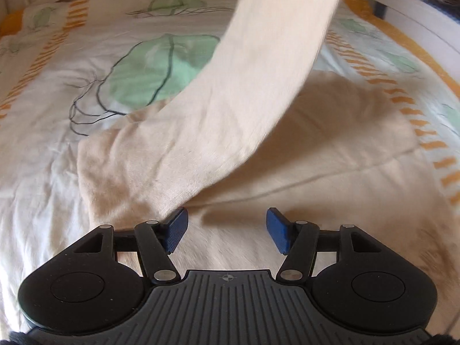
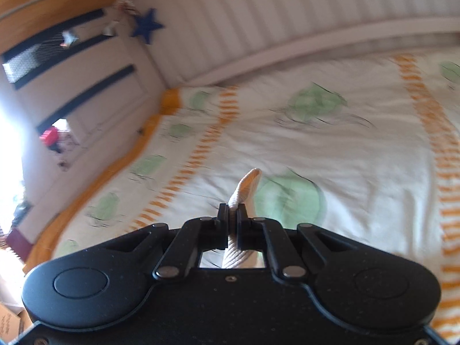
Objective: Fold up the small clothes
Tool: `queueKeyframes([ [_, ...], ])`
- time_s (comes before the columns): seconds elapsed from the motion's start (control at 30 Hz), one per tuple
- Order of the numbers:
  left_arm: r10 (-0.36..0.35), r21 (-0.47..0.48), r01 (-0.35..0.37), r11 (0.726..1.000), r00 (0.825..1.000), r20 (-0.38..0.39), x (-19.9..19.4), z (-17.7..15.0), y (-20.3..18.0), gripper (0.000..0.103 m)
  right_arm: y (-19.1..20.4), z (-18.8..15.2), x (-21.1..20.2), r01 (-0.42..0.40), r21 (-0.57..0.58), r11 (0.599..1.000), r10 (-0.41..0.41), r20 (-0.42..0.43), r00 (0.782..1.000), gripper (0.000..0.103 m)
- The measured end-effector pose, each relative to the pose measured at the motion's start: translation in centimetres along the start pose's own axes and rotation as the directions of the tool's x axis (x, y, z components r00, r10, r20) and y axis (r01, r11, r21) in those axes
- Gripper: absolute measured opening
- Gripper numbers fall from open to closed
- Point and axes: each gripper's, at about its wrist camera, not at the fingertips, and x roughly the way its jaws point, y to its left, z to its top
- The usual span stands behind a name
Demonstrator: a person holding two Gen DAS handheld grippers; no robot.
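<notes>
My right tongs (image 2: 233, 215) clamp the cream garment's sleeve (image 2: 247, 185), lifting it to fold; my left tongs (image 1: 227, 231) gape apart over its body (image 1: 330, 132) mid-bed (image 1: 57, 92).

Soft matt cream cloth garment (image 1: 230, 132); crinkled printed cotton bedcover (image 1: 57, 149)

1. The left gripper (image 1: 227, 230) has a black body with two rounded lobes, each bearing an oval disc, and a grey ribbed centre plate marked with a small crosshair.
2. Its black linkage arms carry silver pivot pins; its pads (image 1: 176, 230) are blue and ridged.
3. The right gripper (image 2: 233, 218) is all black, speckled, with matching lobes, silver pins and black pads.
</notes>
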Motion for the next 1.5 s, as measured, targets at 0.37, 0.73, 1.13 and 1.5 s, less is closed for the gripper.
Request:
queueKeyframes([
  [0.37,-0.153,-0.008,0.154,0.988,0.986,0.063,-3.5,-0.7,2.2,0.059,-11.5,-10.2,1.9,0.359,0.057,0.932,-0.346,-0.162,0.924,0.011],
  [0.73,0.192,-0.211,-0.169,0.963,0.977,0.093,-0.4,2.4,7.5,0.067,-10.3,-13.9,2.2,0.545,-0.200,0.814,-0.553,0.014,0.833,0.021],
  [1.13,0.192,-0.076,-0.196,0.978,0.979,-0.064,2.0,0.0,7.7,0.071,-9.5,-16.3,1.8,0.441,-0.192,0.877,-0.455,-0.030,0.890,0.021],
  [1.5,0.140,-0.134,-0.149,0.980,0.988,-0.070,2.3,-0.2,9.1,0.078,-8.8,-18.2,3.9,0.125,0.160,0.979,-0.101,-0.154,0.983,0.039],
])
